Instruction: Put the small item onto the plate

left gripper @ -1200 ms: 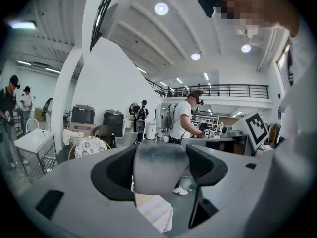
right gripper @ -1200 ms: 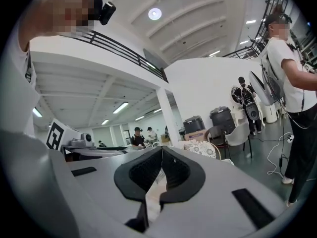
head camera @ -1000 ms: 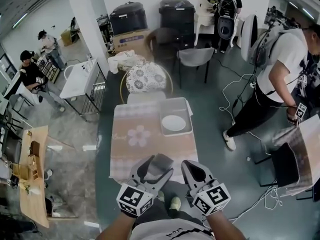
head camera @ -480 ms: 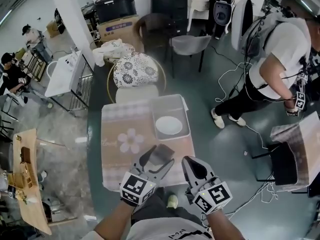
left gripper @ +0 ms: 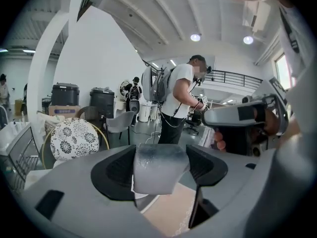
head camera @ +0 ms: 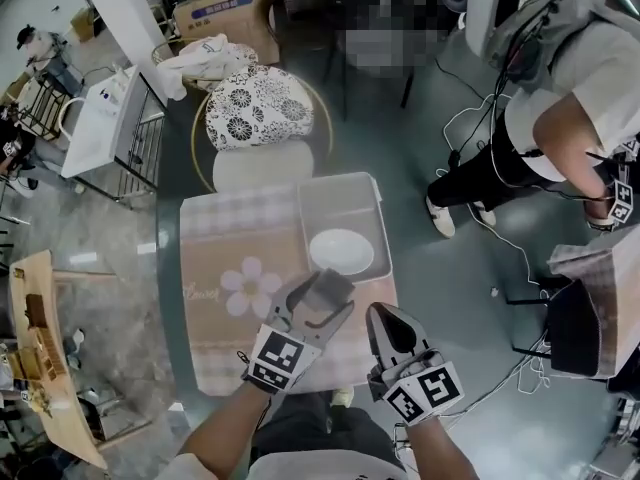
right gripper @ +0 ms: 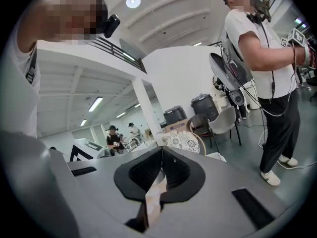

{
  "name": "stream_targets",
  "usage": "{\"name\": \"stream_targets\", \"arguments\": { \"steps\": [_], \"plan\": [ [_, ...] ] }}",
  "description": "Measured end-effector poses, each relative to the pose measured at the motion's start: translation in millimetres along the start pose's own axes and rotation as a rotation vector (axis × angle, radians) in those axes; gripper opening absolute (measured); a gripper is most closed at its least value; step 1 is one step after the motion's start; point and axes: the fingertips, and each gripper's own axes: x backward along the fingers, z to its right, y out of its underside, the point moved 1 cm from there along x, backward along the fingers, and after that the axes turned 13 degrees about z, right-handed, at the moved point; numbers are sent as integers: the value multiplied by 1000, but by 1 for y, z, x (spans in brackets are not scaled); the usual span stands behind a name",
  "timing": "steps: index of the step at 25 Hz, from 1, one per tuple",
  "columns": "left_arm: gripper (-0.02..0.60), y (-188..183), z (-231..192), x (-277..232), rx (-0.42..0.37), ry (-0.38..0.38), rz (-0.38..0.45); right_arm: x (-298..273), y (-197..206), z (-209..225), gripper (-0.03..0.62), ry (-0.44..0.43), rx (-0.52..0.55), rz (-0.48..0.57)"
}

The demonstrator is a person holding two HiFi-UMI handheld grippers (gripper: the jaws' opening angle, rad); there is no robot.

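Note:
A white plate (head camera: 340, 251) lies in a pale tray (head camera: 311, 200) on the right half of the small table with a pink flowered cloth (head camera: 240, 268). My left gripper (head camera: 318, 300) is shut on a small grey item (head camera: 326, 284), held just short of the tray's near edge. In the left gripper view the grey item (left gripper: 158, 166) fills the gap between the jaws of the left gripper (left gripper: 159, 175). My right gripper (head camera: 387, 320) hovers to the right, near the table's front right corner, shut with nothing in it. The right gripper view shows the right gripper (right gripper: 161, 168) with its jaws meeting.
A chair with a black-and-white flowered cushion (head camera: 262, 118) stands behind the table. A person in a white shirt (head camera: 570, 98) stands at the right, with cables (head camera: 470, 188) on the floor nearby. A wooden table (head camera: 40, 348) is at the far left.
My left gripper has carried the grey item forward, closer to the tray and plate. The head has leaned over the table. The right gripper stays shut beside it.

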Motion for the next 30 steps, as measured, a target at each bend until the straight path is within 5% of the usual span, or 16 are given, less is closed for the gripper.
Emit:
{"name": "stream_targets", "arguments": {
  "steps": [14, 30],
  "plan": [
    [316, 114, -54, -84, -1, 64, -124, -44, 85, 76, 15, 105, -79, -59],
    [316, 190, -75, -118, -28, 94, -324, -53, 122, 96, 14, 133, -137, -92]
  ]
}}
